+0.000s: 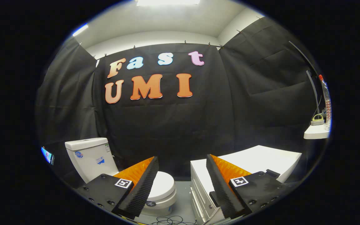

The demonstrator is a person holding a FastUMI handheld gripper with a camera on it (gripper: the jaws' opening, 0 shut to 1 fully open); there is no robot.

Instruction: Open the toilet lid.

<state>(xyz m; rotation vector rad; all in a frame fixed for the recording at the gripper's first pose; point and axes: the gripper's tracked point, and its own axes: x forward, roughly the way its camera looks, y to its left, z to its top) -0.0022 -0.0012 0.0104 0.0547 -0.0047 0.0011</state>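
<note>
Hanging well above the floor, the gripper [182,175] has its two fingers [142,184] spread wide apart, with nothing between them and nothing touching either one. Each finger carries a small square marker tag on its upper face.

The toilet [162,195] stands low down and beyond the left finger, against the black cloth wall [173,131]. Its lid [163,187] lies flat and closed over the bowl, and the left finger covers part of it from this angle without touching it. The white cistern [91,157] rises behind the bowl, with a few small stickers on its front face; what they say is too small to tell. Whether the bowl or cistern holds anything cannot be seen, since both are shut.

To the right of the toilet, partly behind the right finger, sits a white cabinet [200,187] with drawer fronts, all of them closed. A broad white slab forms its top. Between toilet and cabinet runs a strip of grey floor [183,197], where some thin dark cables [170,220] lie in a loose tangle close to the fingers.

Higher up on the right, a small white shelf [316,133] juts from the wall. On it stands a tall clear bottle [327,103] with a red cap, upright, and just beside it a small rounded object that is too blurred to identify.
</note>
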